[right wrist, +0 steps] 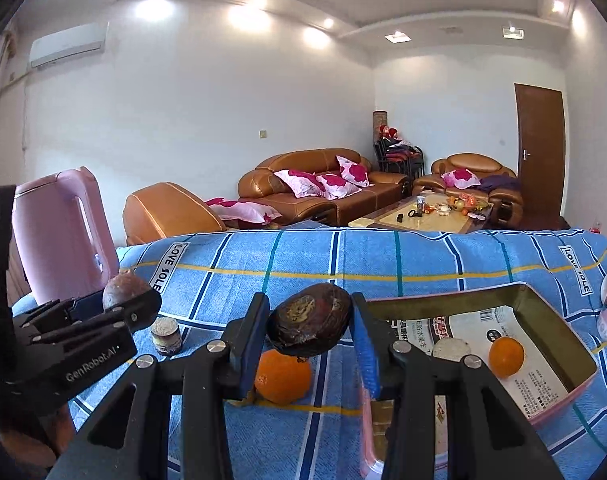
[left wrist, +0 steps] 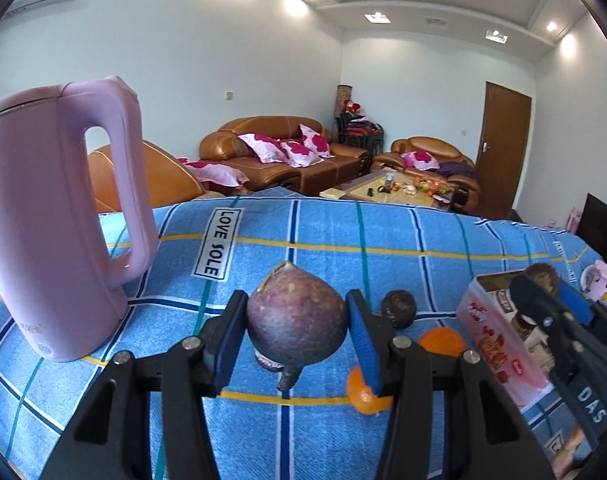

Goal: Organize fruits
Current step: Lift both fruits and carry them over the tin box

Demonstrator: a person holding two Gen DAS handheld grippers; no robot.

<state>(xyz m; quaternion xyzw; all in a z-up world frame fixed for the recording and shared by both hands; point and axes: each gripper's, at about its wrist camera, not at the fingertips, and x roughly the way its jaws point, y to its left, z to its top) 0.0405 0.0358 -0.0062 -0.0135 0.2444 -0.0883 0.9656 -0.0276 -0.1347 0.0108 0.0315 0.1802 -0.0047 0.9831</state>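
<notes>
Fruits lie scattered over a worktop covered with a blue checked cloth (left wrist: 311, 220), and each gripper holds one. The left gripper (left wrist: 297, 324) has its jaws clenched on a purple fruit (left wrist: 297, 322) with a stub of stalk pointing down, lifted clear of the cloth beside the pink kettle (left wrist: 55, 216). Just beyond its right finger sits a small dark round fruit (left wrist: 398, 307), with one orange (left wrist: 441, 342) near the tin and another orange fruit (left wrist: 365, 394) partly hidden behind that finger. The right gripper (right wrist: 310, 326) grips a dark brown wrinkled fruit (right wrist: 310, 326), held above an orange on the cloth (right wrist: 282, 376) and just left of the pink tin box (right wrist: 551, 404). Inside the box, on its printed paper lining, lie a small orange (right wrist: 505, 356) and a pale round piece (right wrist: 450, 349). A cut purple piece (right wrist: 166, 333) stands on the cloth near the left gripper.
</notes>
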